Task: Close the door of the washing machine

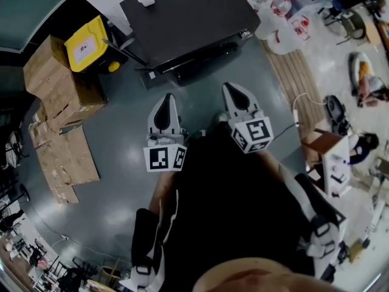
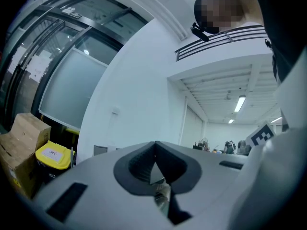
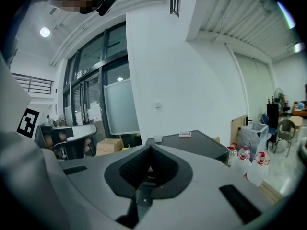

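The washing machine [image 1: 188, 17] is a dark box against the white wall, seen from above; its dark front [image 1: 200, 58] faces me, and I cannot tell from here how its door stands. Its dark top [image 3: 194, 143] also shows beyond the jaws in the right gripper view. My left gripper [image 1: 165, 100] and right gripper [image 1: 234, 90] hover side by side over the grey floor, short of the machine's front and touching nothing. The left gripper [image 2: 154, 145] and right gripper [image 3: 150, 150] both have their jaw tips meeting, with nothing between them.
A yellow-lidded bin [image 1: 88, 41] and stacked cardboard boxes [image 1: 58, 78] stand left of the machine, with flattened cardboard [image 1: 67, 163] on the floor. Water bottles [image 1: 285, 17] and a wooden pallet [image 1: 298, 78] lie to the right. My dark clothing fills the lower head view.
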{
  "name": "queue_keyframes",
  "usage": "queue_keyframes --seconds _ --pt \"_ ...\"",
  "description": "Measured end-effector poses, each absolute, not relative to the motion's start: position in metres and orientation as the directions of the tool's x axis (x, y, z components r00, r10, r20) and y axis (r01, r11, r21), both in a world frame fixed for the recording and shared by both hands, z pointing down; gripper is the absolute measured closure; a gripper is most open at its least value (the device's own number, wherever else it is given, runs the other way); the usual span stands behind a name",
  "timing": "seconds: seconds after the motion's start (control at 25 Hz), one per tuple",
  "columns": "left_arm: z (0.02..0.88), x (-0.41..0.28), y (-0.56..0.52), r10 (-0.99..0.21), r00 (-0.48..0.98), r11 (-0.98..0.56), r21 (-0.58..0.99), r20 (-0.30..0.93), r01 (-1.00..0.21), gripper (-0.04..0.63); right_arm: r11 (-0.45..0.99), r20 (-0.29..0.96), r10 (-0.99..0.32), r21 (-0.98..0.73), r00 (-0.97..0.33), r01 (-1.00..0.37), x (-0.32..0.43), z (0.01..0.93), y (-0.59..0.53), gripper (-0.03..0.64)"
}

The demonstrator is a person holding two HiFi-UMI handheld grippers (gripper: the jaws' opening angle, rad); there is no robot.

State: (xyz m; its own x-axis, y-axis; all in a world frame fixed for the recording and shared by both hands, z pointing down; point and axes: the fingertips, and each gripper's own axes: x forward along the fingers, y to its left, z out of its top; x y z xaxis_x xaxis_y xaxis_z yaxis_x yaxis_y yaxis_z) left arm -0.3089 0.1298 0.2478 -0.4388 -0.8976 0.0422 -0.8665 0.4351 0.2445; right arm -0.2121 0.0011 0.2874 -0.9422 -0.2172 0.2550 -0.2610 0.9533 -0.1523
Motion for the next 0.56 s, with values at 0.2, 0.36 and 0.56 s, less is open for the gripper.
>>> queue_keyframes --seconds 0.2,0.36,0.56 --pt "0.2493 -0.3104 0.1316 -0.896 -0.442 0.438 0.248 0.043 -0.864 0.589 0.955 0.259 -0.21 -0.152 -0.943 -0.255 -0.2143 0.2909 0.0044 0.611" --pt "0.25 -0.3096 0.1324 -0.896 -0.442 0.438 0.248 0.043 -0.864 0.589 0.955 0.261 -0.21 -0.15 -0.942 -0.254 -0.2133 0.291 0.0058 0.611" --pt "0.2494 -0.3077 0.1303 -0.896 -0.442 0.438 0.252 0.045 -0.863 0.589 0.957 0.262 -0.206 -0.148 -0.943 -0.25 -0.2127 0.2923 0.0047 0.611"
